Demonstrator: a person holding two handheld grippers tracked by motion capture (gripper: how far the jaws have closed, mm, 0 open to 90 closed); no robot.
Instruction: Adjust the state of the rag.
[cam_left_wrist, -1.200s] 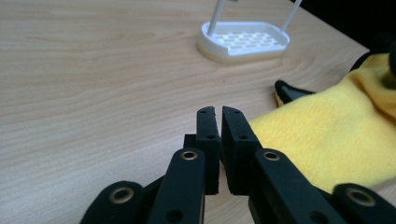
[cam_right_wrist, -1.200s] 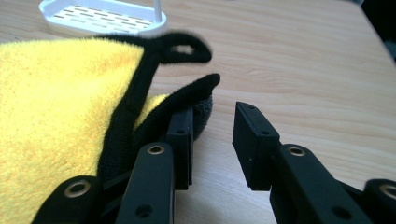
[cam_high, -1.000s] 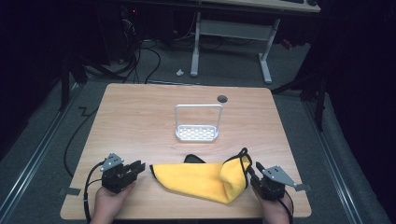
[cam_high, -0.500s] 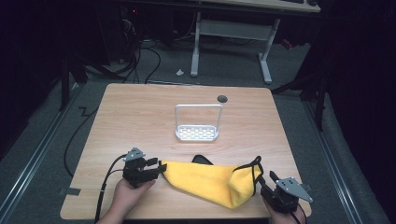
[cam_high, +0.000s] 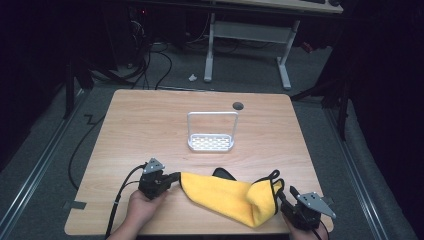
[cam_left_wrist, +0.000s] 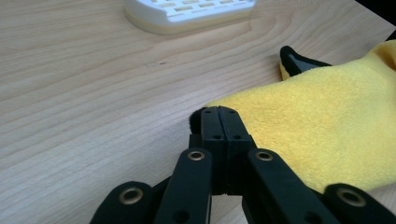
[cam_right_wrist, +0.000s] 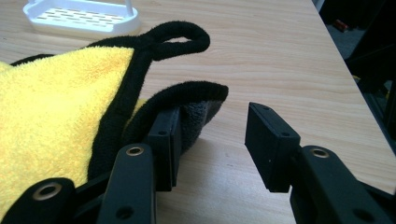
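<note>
A yellow cloth (cam_high: 225, 195) with a black hem lies along the table's near edge, folded over at its right end. My left gripper (cam_high: 176, 176) points right at the cloth's left corner. Its jaws have just been closing and now stand shut (cam_left_wrist: 219, 112) with the black hem of the yellow cloth (cam_left_wrist: 327, 116) pinched at their tips. My right gripper (cam_high: 286, 196) sits at the cloth's right end and is open (cam_right_wrist: 212, 126). The cloth's dark folded edge (cam_right_wrist: 187, 98) rests on its left jaw, and the gap between the jaws is mostly bare table.
A white slotted rack (cam_high: 212, 142) with a tall wire handle stands mid-table beyond the cloth. A round cable hole (cam_high: 238, 105) sits near the wooden table's (cam_high: 150, 125) far edge. Cables trail from both grippers; table edges are close behind both hands.
My left gripper moved right to the cloth's left corner and shut on it. The right gripper shifted toward the near right corner, and the cloth now lies more stretched out.
</note>
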